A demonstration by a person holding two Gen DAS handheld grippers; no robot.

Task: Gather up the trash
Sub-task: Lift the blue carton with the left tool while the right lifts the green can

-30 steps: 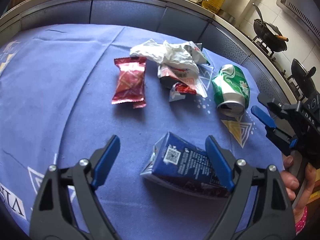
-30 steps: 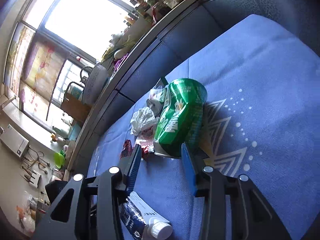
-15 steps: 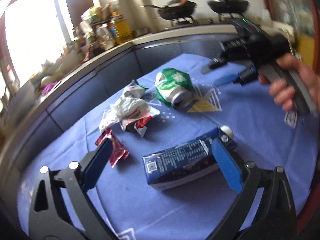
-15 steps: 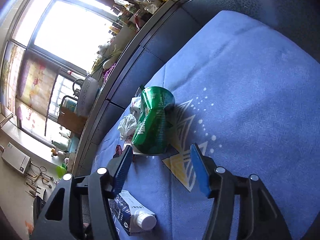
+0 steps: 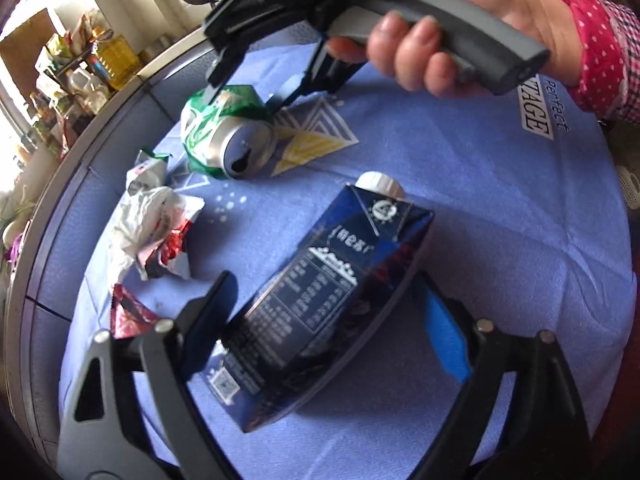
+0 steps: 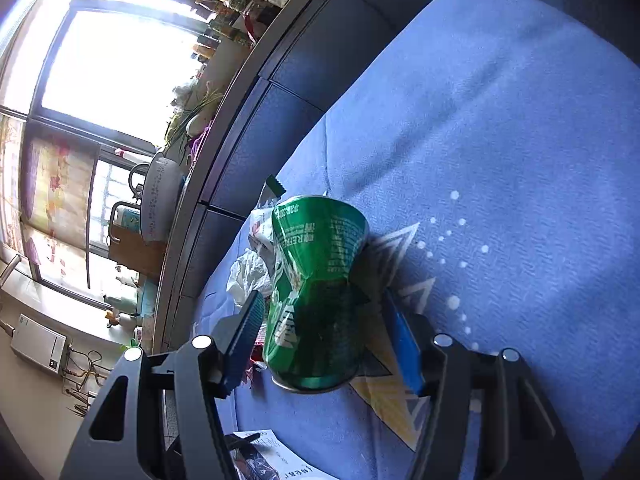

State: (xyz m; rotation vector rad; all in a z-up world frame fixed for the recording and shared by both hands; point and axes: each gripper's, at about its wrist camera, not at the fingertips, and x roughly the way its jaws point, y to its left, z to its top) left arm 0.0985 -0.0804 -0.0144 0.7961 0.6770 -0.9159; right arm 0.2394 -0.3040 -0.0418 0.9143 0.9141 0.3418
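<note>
Left wrist view: the left gripper (image 5: 324, 320) stands spread wide around a dark blue carton (image 5: 320, 300) lying on its side on the blue cloth (image 5: 500, 240). The left finger appears to touch the carton's side near its base; the right finger stands clear of it. The carton's white screw cap (image 5: 380, 184) points far. Its face carries a white nutrition table, Chinese characters too small to read, a round emblem by the cap and a QR code at the near end.

Far left of the carton lies a dented green can (image 5: 224, 132), its silver top with open mouth facing the camera. The right gripper (image 5: 256, 88), held by a hand (image 5: 440, 28), straddles the can's far end. White print on the cloth near the hand reads "perfect" above a boxed word of which "TAGE" shows.

Left of the carton lie crumpled white wrappers (image 5: 152, 228) and a red packet (image 5: 128, 312).

Right wrist view: the right gripper (image 6: 324, 340) is spread, the can (image 6: 316, 292) between its fingers with a gap on each side. Can lettering includes "REFRE"; the rest is unreadable. White and yellow triangles (image 6: 400, 248) are printed on the cloth (image 6: 500, 140) under the can.
</note>
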